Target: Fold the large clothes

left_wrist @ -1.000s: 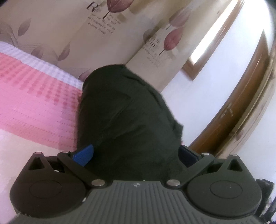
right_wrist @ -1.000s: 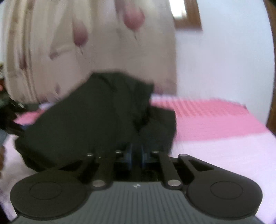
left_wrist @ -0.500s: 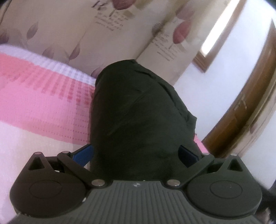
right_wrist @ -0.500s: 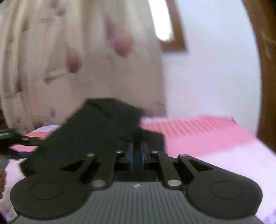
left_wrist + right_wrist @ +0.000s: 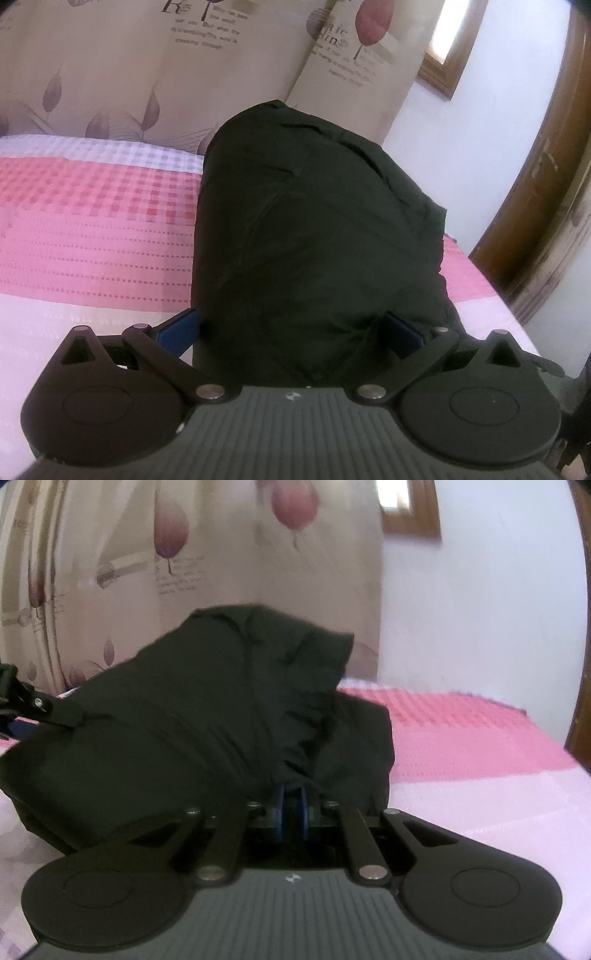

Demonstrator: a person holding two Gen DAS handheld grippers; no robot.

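A bulky black garment (image 5: 314,229) lies bunched on the pink and white bedspread (image 5: 92,229). My left gripper (image 5: 291,328) has its jaws wide apart. Its blue pads (image 5: 177,330) press on either side of the bundle's near end. In the right wrist view the same garment (image 5: 192,716) humps up in front of me. My right gripper (image 5: 291,806) is shut on a gathered fold of it, pinched between the blue pads. One left gripper finger (image 5: 40,705) meets the cloth at the far left of that view.
A beige curtain with leaf prints (image 5: 221,55) hangs behind the bed. A white wall (image 5: 480,609) and a brown wooden door frame (image 5: 535,221) stand to the right. Bare bedspread (image 5: 480,746) stretches to the right of the garment.
The left view has rolled toward level while the garment stayed between the left jaws. The right view has shifted, and the garment now looms larger and closer. Both grips are unchanged.
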